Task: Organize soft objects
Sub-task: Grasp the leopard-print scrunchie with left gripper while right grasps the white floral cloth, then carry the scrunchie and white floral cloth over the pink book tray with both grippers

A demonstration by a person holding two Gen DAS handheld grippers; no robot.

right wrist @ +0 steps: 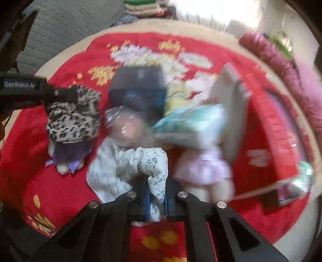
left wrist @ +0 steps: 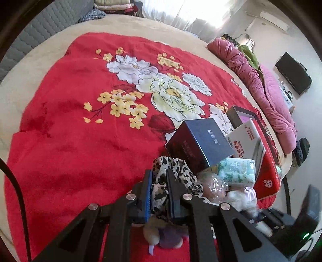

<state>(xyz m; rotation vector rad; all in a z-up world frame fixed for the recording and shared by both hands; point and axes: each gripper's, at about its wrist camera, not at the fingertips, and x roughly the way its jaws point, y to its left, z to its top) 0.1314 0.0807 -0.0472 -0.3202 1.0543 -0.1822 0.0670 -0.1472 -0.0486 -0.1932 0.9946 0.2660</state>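
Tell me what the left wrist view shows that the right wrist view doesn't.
Only the left wrist view shows the black screen on the wall and the left tool head-on, shut on the leopard-print cloth.

Only the right wrist view shows the right tool shut on the white floral cloth, and the left tool from the side.

Both show the red floral blanket, the dark blue box, the tissue pack and the pink quilt.

home bedroom | red floral blanket (left wrist: 80,121) over bed | quilted headboard (left wrist: 50,24) | folded bedding (left wrist: 114,6) | wall air conditioner (left wrist: 273,20)
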